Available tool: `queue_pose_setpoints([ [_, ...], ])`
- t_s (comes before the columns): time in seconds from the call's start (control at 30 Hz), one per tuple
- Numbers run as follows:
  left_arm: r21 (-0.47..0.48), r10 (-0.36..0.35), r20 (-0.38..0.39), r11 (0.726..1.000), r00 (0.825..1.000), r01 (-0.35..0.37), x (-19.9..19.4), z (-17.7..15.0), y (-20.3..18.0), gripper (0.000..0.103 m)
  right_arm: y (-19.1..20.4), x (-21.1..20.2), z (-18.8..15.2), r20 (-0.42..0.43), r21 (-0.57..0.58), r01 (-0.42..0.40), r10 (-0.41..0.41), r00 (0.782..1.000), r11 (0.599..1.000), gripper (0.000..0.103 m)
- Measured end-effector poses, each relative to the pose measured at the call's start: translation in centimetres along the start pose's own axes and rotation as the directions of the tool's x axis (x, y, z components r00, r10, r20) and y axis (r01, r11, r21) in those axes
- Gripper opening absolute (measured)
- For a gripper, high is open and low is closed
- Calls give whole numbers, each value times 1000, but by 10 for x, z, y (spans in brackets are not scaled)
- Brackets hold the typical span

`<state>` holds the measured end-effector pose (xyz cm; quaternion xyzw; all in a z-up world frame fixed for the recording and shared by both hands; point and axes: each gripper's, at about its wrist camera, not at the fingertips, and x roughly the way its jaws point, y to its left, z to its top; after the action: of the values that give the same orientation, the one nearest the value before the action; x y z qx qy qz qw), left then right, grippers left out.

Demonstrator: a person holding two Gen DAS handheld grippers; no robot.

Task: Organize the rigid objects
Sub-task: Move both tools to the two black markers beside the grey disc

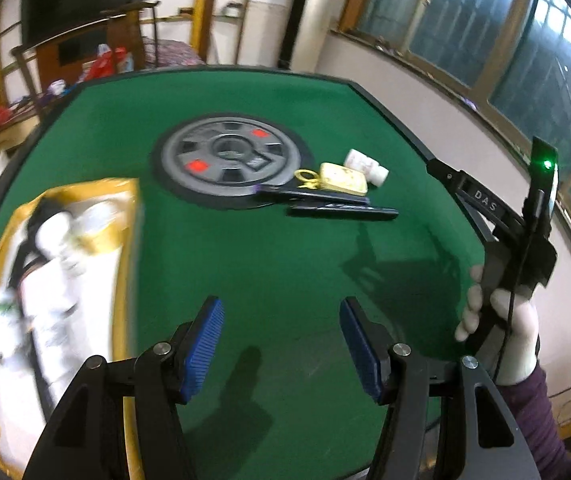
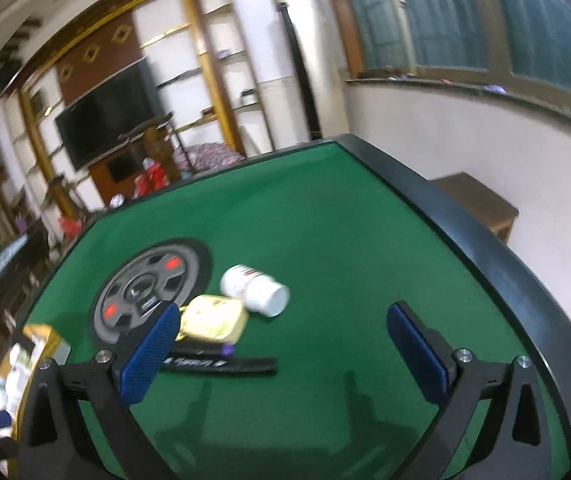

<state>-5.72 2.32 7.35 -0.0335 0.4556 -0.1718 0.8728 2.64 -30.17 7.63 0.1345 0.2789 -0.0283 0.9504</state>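
A white pill bottle [image 1: 366, 165] [image 2: 255, 290] lies on its side on the green table. Beside it lie a yellow tin [image 1: 343, 178] [image 2: 213, 318], small yellow-handled scissors [image 1: 306, 178] and two dark pen-like sticks [image 1: 343, 211] [image 2: 221, 365]. A yellow box [image 1: 55, 300] [image 2: 31, 364] at the left holds several white bottles. My left gripper [image 1: 281, 344] is open and empty above bare felt, right of the box. My right gripper [image 2: 281, 354] is open and empty, low over the table, its left pad [image 2: 151, 354] near the tin and sticks. Its body shows in the left wrist view [image 1: 517, 240].
A grey wheel-shaped disc [image 1: 229, 156] [image 2: 149, 288] is set in the table's middle. The table has a raised black rim [image 2: 485, 248]. Shelves, a television and a wooden cabinet [image 2: 481, 204] stand beyond the table. Windows run along the right wall.
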Motion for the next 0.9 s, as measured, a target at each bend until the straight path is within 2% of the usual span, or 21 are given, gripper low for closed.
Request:
queue_pose_setpoints([
  [0.17, 86, -23, -79, 996, 997, 30, 46, 33, -37, 63, -26, 7, 0, -38, 125, -15, 20, 999, 992, 103],
  [0.23, 135, -7, -98, 991, 995, 20, 70, 48, -49, 63, -32, 7, 0, -42, 149, -22, 28, 999, 989, 103],
  [0.47, 229, 28, -76, 973, 997, -10, 132, 86, -58, 63, -28, 9, -1, -58, 133, -13, 21, 998, 991, 103],
  [0.6, 271, 61, -57, 962, 997, -43, 150, 90, -61, 67, -26, 9, -1, -59, 119, -4, 11, 998, 993, 103],
  [0.67, 248, -16, -111, 968, 994, 43, 152, 88, -61, 67, -27, 11, -1, -66, 124, -2, 10, 998, 992, 103],
  [0.73, 251, -76, -190, 960, 979, 124, 153, 80, -65, 67, -29, 13, -2, -74, 132, 1, 9, 997, 991, 103],
  [0.83, 330, -102, -235, 927, 967, 178, 141, 56, -79, 65, -30, 15, -3, -84, 136, 5, 6, 996, 991, 103],
  [0.9, 327, -171, -291, 907, 941, 266, 130, 42, -85, 65, -29, 16, -4, -90, 134, 8, 4, 996, 991, 103],
])
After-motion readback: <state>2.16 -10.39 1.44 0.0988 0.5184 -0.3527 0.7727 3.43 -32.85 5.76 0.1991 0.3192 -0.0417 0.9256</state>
